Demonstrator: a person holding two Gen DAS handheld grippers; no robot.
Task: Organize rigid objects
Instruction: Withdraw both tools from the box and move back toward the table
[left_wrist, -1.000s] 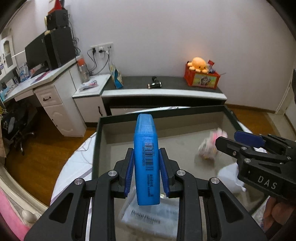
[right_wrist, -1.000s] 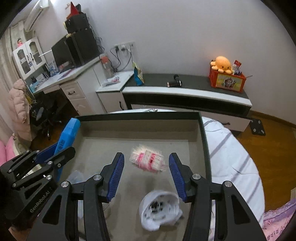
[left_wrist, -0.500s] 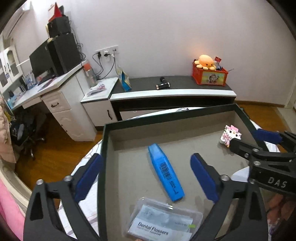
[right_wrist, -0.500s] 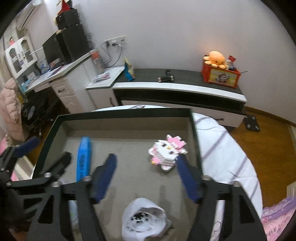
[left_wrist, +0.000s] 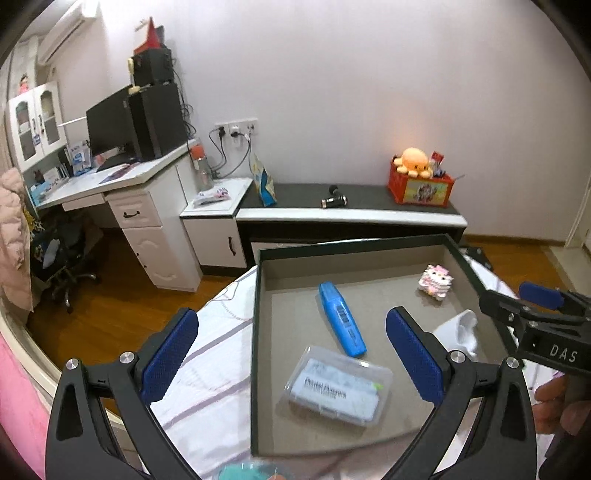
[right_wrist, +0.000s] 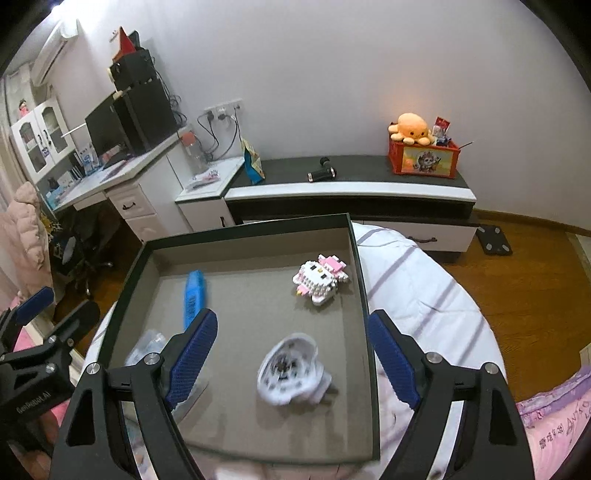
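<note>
Left wrist: floss case (left_wrist: 338, 386) beside highlighter (left_wrist: 342, 319).

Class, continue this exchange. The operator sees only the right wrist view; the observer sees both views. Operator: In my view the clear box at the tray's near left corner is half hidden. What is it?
Observer: The left wrist view shows the whole clear box. It is a flat lidded case with a label that seems to read Dental Flossers.
Operator: The blue marker is blurred for me. Any markings on it?
Observer: Yes. The blue marker has a barcode on its upper side, and it lies flat on the floor of the tray.
Operator: Is the left gripper holding anything?
Observer: No. The left gripper has just been opening; its jaws stand wide apart and grip nothing.
</note>
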